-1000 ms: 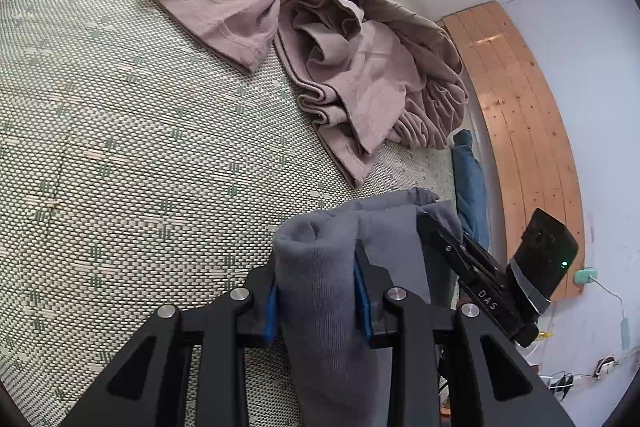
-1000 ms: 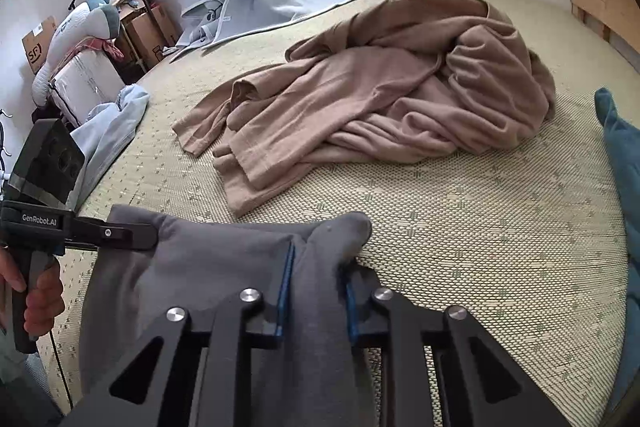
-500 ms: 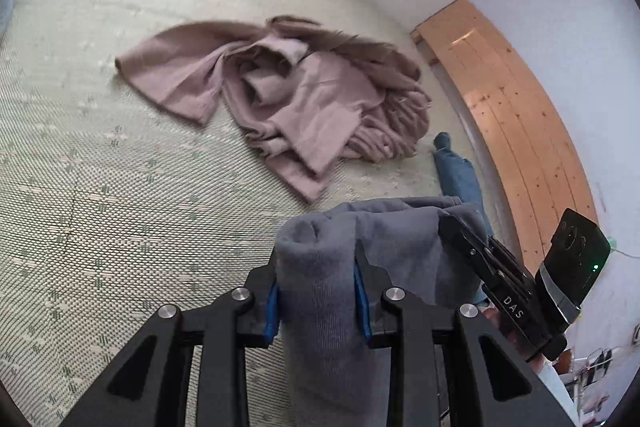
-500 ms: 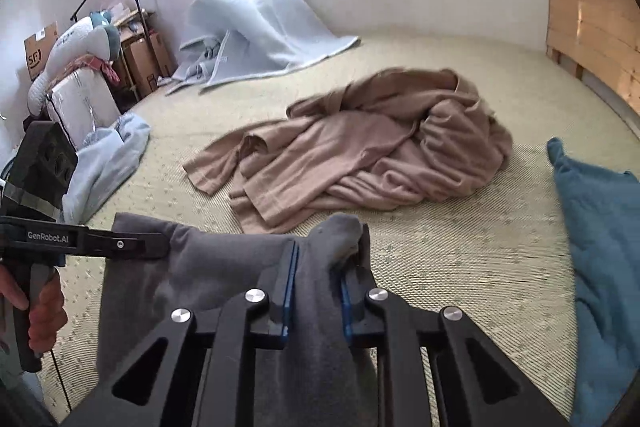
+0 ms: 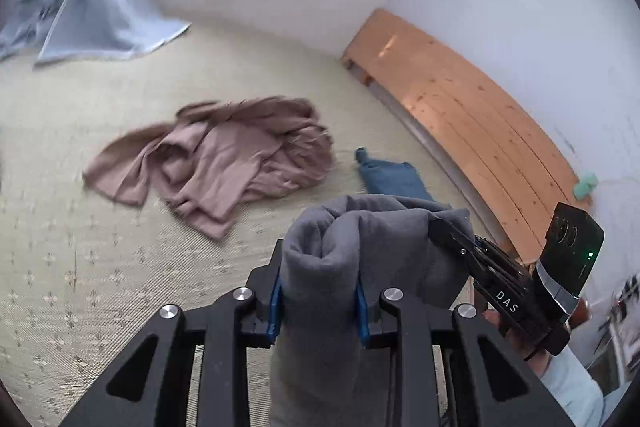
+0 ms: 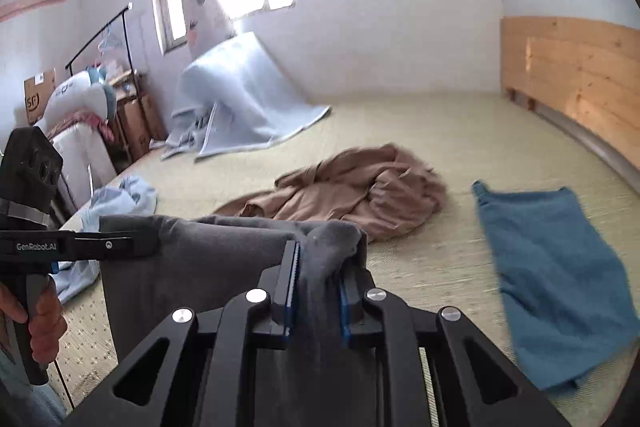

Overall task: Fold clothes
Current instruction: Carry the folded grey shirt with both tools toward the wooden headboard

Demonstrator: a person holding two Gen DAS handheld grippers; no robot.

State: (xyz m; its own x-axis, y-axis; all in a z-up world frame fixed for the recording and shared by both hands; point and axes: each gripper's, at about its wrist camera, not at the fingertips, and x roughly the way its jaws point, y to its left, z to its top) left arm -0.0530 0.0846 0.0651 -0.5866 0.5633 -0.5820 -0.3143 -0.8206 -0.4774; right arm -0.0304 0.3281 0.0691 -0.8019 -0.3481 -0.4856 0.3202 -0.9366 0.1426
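Observation:
A grey garment [image 5: 360, 247] hangs lifted off the woven mat, stretched between both grippers. My left gripper [image 5: 318, 301] is shut on one bunched corner of it. My right gripper [image 6: 318, 291] is shut on the other corner of the grey garment [image 6: 208, 267]. In the left wrist view the right gripper [image 5: 452, 231] grips the cloth at the right; in the right wrist view the left gripper [image 6: 132, 245] pinches it at the left. The lower part of the garment is hidden behind the gripper bodies.
A crumpled brown garment [image 5: 224, 163] [image 6: 360, 191] lies mid-mat. A blue towel [image 6: 552, 275] [image 5: 390, 179] lies flat to its right. A wooden headboard [image 6: 572, 75] [image 5: 460, 119] lines the right side. A pale blue blanket [image 6: 240, 99] leans on the far wall.
Both grippers have risen with the grey garment still clamped, and the views tilted up, so the brown garment sits farther away and the walls, window and blue towel come into view.

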